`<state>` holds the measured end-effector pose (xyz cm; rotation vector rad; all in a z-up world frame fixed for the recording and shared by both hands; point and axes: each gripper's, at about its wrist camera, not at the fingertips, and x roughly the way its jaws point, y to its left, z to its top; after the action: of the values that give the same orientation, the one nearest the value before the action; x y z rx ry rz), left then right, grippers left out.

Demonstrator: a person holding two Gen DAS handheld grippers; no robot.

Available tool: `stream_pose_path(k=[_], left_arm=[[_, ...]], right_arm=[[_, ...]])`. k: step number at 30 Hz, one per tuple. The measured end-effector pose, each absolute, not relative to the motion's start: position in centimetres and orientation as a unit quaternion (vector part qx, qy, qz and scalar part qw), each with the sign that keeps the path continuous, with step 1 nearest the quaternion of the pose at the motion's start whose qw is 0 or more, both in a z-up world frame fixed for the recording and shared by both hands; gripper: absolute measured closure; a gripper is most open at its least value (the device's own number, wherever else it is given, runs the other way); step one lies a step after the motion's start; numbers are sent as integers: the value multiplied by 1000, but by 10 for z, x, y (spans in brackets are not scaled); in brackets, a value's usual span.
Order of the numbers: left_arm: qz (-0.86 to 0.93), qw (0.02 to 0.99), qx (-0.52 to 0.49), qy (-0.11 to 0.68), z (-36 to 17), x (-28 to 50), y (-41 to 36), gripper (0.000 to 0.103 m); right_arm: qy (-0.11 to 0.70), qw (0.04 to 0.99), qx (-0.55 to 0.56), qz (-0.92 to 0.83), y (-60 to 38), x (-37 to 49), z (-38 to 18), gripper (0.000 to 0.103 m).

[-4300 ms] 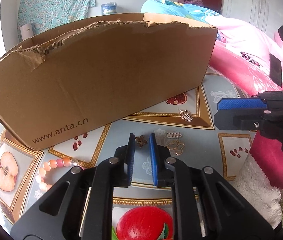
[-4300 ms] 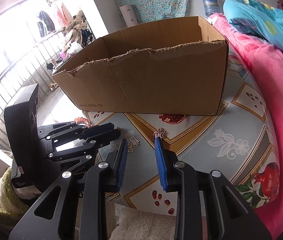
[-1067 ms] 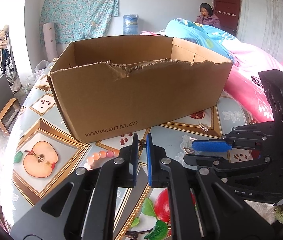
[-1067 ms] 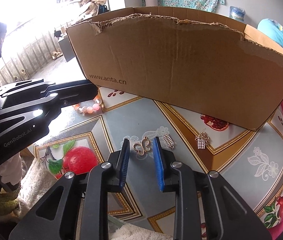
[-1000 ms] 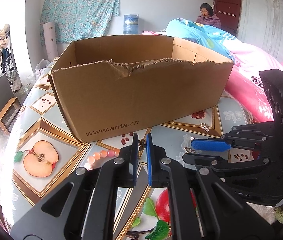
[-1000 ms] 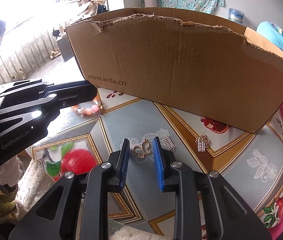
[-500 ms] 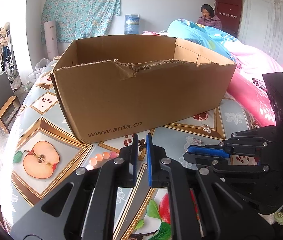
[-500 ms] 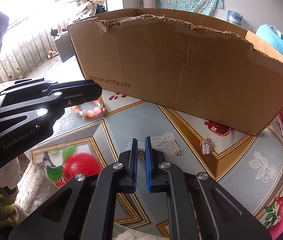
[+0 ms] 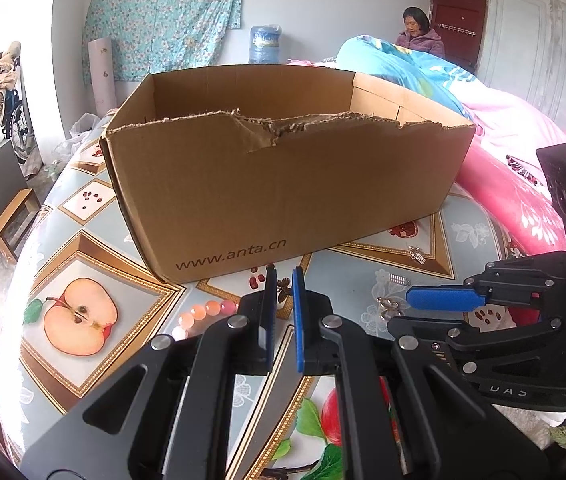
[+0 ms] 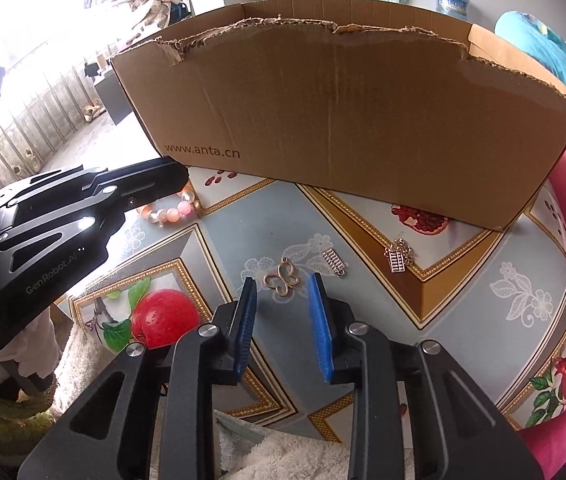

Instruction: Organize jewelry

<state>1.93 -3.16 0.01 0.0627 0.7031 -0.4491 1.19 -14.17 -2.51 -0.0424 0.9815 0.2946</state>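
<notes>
Both claws: left (image 9: 282, 292) seemingly pinches charm (image 9: 283, 286), right (image 10: 282, 288) wide.

Black gripper (image 10: 282, 286) frames, blue pads (image 10: 320, 330), silver screws (image 10: 207, 330).

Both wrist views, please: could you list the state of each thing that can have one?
Left gripper: shut on small charm.
Right gripper: open, butterfly charm lying flat on the table between its fingertips, not gripped.
Box: open-topped, near rim torn.
Bead bracelet: lying on the table, partly hidden.
Ladder charm: flat on the table.
Silver charm: flat on the table.
</notes>
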Motion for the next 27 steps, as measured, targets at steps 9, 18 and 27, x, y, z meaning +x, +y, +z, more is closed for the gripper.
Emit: stream_pose_path(k=[9,18,27], left_arm=[[-222,914,19,338,0,21,-30,96],[-226,915,13,334,2,21,-25,96],[-224,916,7,332,3,21,-19,96]], right_arm=[[472,873,-39,117,-118,20,-24,76],[475,868,-57,132,-101,24,-23,88],[491,857,-50,149,-98,35,-22,91]])
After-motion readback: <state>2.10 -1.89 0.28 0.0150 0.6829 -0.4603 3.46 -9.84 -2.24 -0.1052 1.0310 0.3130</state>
